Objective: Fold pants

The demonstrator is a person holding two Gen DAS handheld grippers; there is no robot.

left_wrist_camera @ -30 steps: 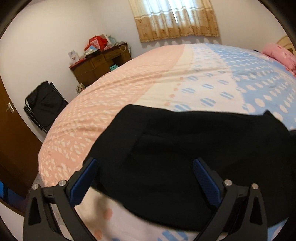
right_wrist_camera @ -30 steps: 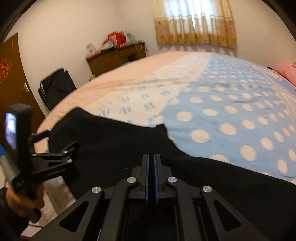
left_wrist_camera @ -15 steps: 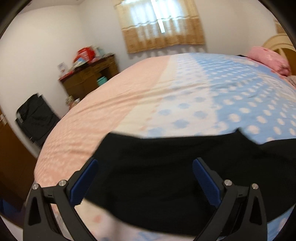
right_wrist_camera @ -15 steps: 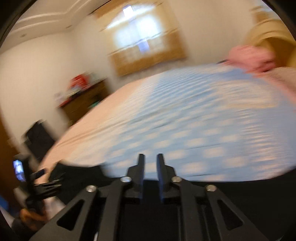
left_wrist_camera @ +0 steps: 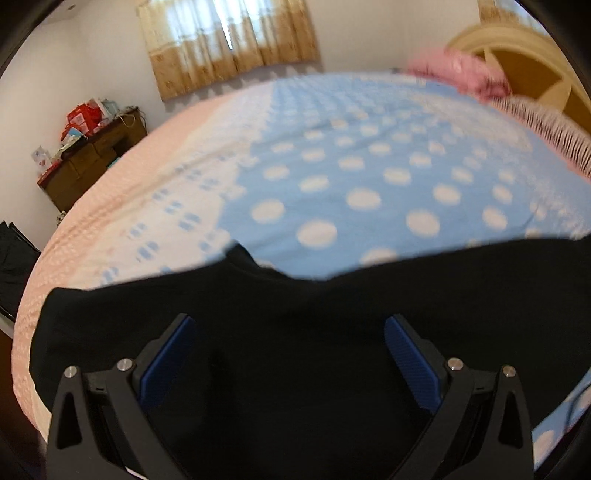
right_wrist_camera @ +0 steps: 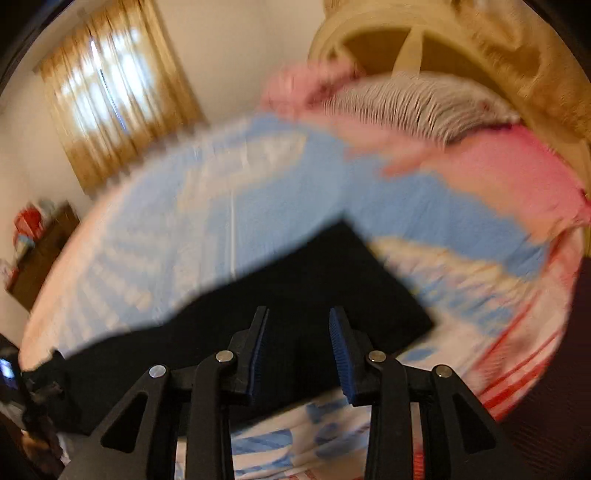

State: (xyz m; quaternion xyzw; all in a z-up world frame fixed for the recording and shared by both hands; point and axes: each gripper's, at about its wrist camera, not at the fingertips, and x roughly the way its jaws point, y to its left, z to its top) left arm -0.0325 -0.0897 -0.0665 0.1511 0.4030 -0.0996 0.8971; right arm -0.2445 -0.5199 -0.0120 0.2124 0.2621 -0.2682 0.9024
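the black fabric pants [left_wrist_camera: 303, 354] lie flat on the bed [left_wrist_camera: 369, 177], near its front edge, over a quilt cover printed in pink, white and pale blue with white dots. their long axis runs across the bed from left to right, parallel to that front edge. in the left wrist view the garment fills the lower half as a wide dark band, with a small peak and notch along its far edge. in the right wrist view (heavily blurred) a squared-off end of the pants [right_wrist_camera: 332, 288] points toward the head of the bed, where a pink pillow [right_wrist_camera: 509, 177] and a striped cushion [right_wrist_camera: 413, 99] sit against a cream headboard [right_wrist_camera: 461, 33].

the left tool [left_wrist_camera: 290, 354] hangs over the pants with its blue-padded fingers [left_wrist_camera: 168, 362] set wide apart; no cloth sits between them. the right tool [right_wrist_camera: 298, 354] is over the squared end with its jaws opening, a clear gap between the blue pads [right_wrist_camera: 341, 354], and nothing gripped; the dark fabric shows through the gap below.

at the far left edge of the right wrist view the other handheld device [right_wrist_camera: 14, 384] is partly seen. a wooden dresser [left_wrist_camera: 88, 158] stacked with red boxes stands by the wall, beneath a window with tan curtains [left_wrist_camera: 229, 40].
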